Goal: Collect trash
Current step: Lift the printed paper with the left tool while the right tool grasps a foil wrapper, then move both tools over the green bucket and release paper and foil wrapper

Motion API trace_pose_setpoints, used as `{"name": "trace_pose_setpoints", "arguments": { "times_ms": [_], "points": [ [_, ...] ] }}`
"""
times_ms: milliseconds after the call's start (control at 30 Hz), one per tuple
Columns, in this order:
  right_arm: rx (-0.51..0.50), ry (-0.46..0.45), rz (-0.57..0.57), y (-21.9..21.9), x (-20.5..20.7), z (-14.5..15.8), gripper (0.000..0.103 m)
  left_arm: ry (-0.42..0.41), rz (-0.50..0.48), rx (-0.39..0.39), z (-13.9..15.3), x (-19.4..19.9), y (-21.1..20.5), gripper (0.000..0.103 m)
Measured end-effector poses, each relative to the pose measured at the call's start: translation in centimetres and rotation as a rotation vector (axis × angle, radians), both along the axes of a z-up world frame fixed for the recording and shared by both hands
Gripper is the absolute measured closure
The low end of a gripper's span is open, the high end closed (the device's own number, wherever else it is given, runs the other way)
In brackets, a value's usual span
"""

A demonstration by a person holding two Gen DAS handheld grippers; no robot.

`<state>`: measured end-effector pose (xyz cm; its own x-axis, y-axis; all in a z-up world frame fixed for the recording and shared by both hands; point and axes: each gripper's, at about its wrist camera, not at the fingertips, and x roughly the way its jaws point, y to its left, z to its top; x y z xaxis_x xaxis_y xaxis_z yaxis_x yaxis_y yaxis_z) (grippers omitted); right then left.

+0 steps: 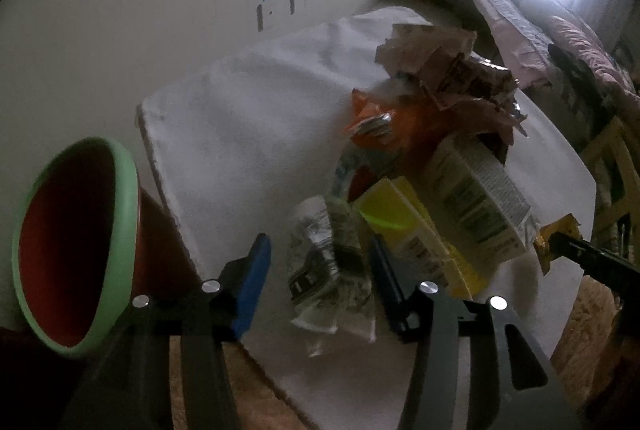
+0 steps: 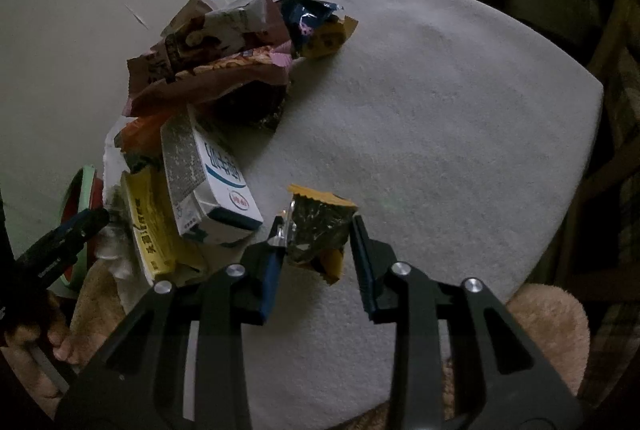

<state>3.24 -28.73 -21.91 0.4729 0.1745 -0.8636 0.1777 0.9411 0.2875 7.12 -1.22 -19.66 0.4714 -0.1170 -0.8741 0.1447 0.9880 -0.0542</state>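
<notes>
Trash is heaped on a tabletop (image 2: 440, 102) covered with a white cloth, and the heap serves as the landmark: crumpled brown and orange snack wrappers (image 2: 208, 70) at its far end, a white and blue printed carton (image 2: 212, 186) in its middle, a flat yellow printed box (image 2: 150, 226) at its near end. Just to the right of the heap's near end, a crumpled dark and yellow foil wrapper (image 2: 316, 230) is clamped between the blue pads of the right hand-held gripper (image 2: 316, 230). On the heap's near left edge, a clear crinkled plastic wrapper with dark print (image 1: 328, 262) lies between the blue fingers of the left hand-held gripper (image 1: 320, 266), whose jaws are held apart and are not pressed on it. Left of the heap, beyond the tabletop's edge, a red bucket with a pale green rim (image 1: 76, 242) is seen, its mouth tilted toward the camera.
</notes>
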Motion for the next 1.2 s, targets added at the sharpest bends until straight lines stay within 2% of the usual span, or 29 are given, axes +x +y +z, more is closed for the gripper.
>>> {"name": "trace_pose_setpoints", "arguments": {
  "times_ms": [133,267,433,500,533,567,633,767,933,1100,1200],
  "points": [
    [0.004,-0.001,-0.002,-0.1,0.1,0.0,0.07,0.046,0.024,-0.003,-0.8,0.1,0.6,0.054],
    [0.008,-0.002,-0.008,-0.2,0.0,-0.1,0.07,0.063,0.03,0.011,-1.1,0.1,0.7,0.048],
    [-0.002,-0.013,-0.003,0.0,-0.2,0.1,0.07,0.096,0.029,0.016,-2.3,0.5,0.4,0.049],
    [-0.007,-0.016,-0.004,0.0,-0.3,0.3,0.07,0.113,0.035,-0.003,-2.6,0.6,0.6,0.057],
    [-0.009,-0.018,-0.003,0.0,-0.4,0.4,0.07,0.119,0.036,-0.023,-2.6,0.5,0.7,0.067],
    [-0.011,-0.022,-0.003,0.1,-0.5,0.6,0.07,0.12,0.039,-0.03,-2.4,0.5,0.8,0.084],
    [-0.015,-0.029,-0.003,0.2,-0.7,1.1,0.07,0.115,0.043,-0.021,-2.0,0.4,0.9,0.089],
    [-0.024,-0.044,0.004,0.6,-1.0,2.1,0.07,0.07,0.066,-0.046,-0.5,-0.1,1.8,0.09],
    [-0.039,-0.088,0.027,1.7,-1.4,4.7,0.07,-0.053,0.092,-0.035,3.4,-0.9,2.9,0.09],
    [-0.07,-0.162,0.106,4.9,-1.2,8.2,0.07,-0.167,0.118,-0.02,7.0,-1.8,4.6,0.09],
    [-0.073,-0.183,0.157,7.1,-0.7,9.3,0.07,-0.219,0.137,-0.018,8.6,-2.3,5.8,0.09]
  ]
}}
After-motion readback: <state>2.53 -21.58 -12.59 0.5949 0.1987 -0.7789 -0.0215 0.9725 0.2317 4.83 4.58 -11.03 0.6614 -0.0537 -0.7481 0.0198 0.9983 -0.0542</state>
